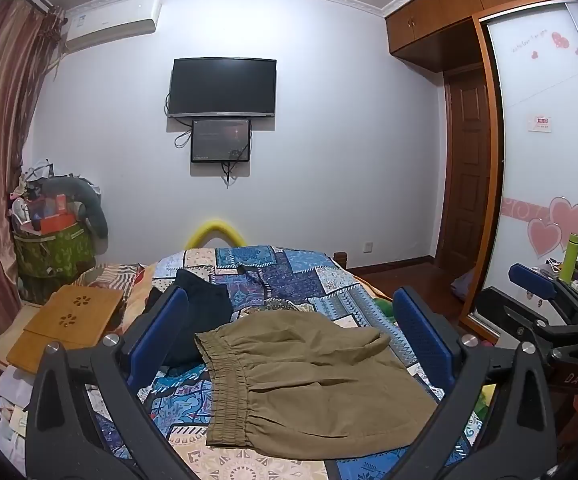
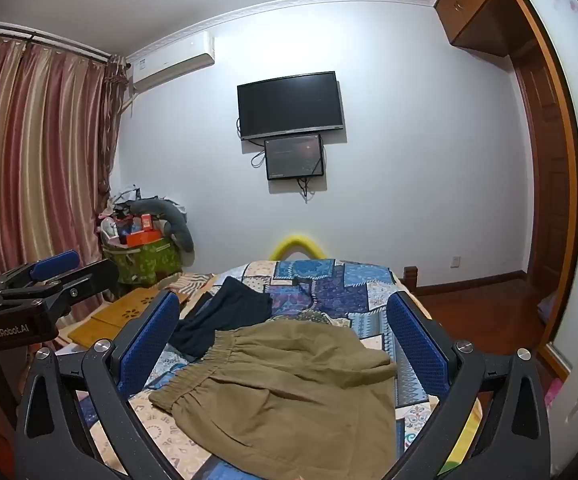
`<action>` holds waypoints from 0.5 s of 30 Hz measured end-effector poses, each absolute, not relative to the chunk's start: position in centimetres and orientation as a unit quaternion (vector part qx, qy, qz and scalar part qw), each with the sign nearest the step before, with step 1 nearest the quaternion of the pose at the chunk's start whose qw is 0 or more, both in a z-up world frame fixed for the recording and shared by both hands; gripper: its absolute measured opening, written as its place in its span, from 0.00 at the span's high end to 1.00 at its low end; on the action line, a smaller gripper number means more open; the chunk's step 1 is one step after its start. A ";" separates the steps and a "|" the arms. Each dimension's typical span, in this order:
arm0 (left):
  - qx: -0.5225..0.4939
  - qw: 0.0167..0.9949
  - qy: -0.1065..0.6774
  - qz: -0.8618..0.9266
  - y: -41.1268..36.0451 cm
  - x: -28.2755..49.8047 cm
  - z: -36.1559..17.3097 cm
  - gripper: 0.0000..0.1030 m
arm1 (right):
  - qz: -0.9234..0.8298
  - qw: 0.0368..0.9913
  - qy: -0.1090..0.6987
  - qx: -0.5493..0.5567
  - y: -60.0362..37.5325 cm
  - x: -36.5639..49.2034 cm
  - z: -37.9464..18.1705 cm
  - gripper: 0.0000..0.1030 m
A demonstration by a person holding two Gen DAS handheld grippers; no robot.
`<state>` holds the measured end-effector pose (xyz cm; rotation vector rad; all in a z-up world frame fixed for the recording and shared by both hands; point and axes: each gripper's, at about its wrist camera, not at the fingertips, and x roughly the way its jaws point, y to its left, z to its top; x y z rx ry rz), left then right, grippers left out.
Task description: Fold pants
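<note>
Because both pairs of blue, dimple-textured pads stood spread as wide as they go with nothing between them, neither tool had a hold on anything: the left gripper (image 1: 293, 328) and the right gripper (image 2: 285, 334) were both released and hung above the near end of the khaki cotton pants with the gathered elastic waistband (image 1: 309, 380), apart from the cloth. That wide, empty stance suited an approach, I judged, since a fold needs two separate pinches on the fabric and neither had been made. Those pants lay loosely flat, the waistband turned toward the left gripper's side and a rumpled ridge along their far edge, so no fold looked begun. Under the pants was the blue patchwork-patterned quilt (image 1: 329, 280), a broad soft surface that left room to spread and double the cloth. Just beyond the pants and to their left sat a crumpled dark navy garment (image 1: 201, 312), near but seemingly not overlapping; it probably waited its turn. Farther left of the pants rested a light wooden tray with flower-shaped cut-outs (image 1: 69, 320). Well beyond the pants, a black flat television (image 1: 223, 86) hung on the white wall (image 1: 349, 160).
</note>
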<state>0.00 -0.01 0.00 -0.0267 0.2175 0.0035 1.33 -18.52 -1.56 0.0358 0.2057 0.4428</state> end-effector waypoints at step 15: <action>-0.013 0.994 0.109 0.002 0.0 -0.1 -0.1 0.00 | 0.216 0.971 0.105 0.020 -18.8 1.3 -1.3 0.00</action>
